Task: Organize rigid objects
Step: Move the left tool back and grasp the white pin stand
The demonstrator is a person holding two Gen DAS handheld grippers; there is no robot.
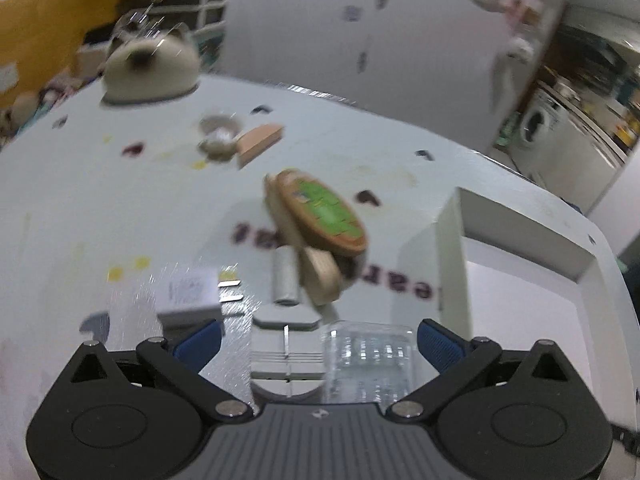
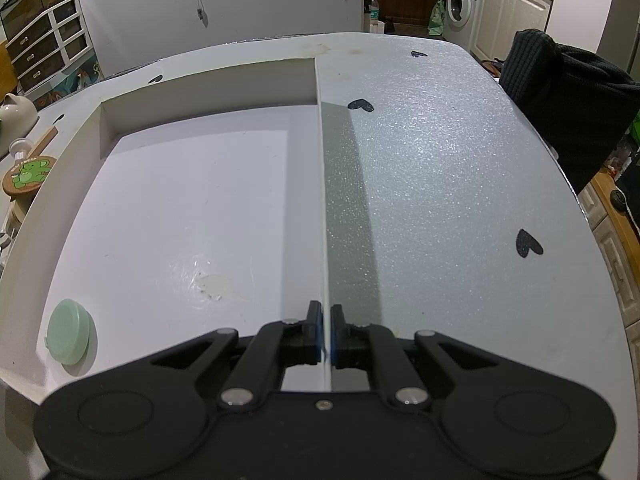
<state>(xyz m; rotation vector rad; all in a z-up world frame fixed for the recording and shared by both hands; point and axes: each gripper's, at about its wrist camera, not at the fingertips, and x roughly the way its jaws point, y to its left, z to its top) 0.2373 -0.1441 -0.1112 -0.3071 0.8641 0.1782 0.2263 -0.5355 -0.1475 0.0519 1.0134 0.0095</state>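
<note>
left gripper [image 1: 319, 340]: blue-padded fingers spread wide, nothing between them. It hangs low over the cluttered end of the speckled white table [image 1: 120, 208], and the frame is smeared, so fine detail is mushy.

right gripper [image 2: 325, 330]: jaws pressed nearly together, pinching the thin right wall of the shallow white cardboard tray [image 2: 323, 200]. Looks like it's just steadying the tray.

what's in the tray: only a pale green round lid [image 2: 71, 333], leaning against the near-left wall. So sorting looks barely started, as a guess.

nearest loose stuff: a clear ribbed plastic case [image 1: 368, 354] and a flat grey clip-like piece [image 1: 286, 354] sit right between the open fingers, touching or almost touching each other; can't tell which.

next out: a small grey cylinder [image 1: 285, 280] dead ahead, long axis pointing away from the gripper, just beside a round wooden brush with a green cartoon print [image 1: 322, 212] whose handle runs down toward the gripper. A small white box [image 1: 188, 294] is ahead-left.

farther back: a wooden wedge block [image 1: 260, 140] and a white cat-shaped ceramic pot [image 1: 150, 66].

key relation: the tray lies to the right of the left gripper, its corner close by, so the left hand is the nearer one for every loose piece.

likely next: close on the clear case or grey piece, then swing right over the wall.
</note>
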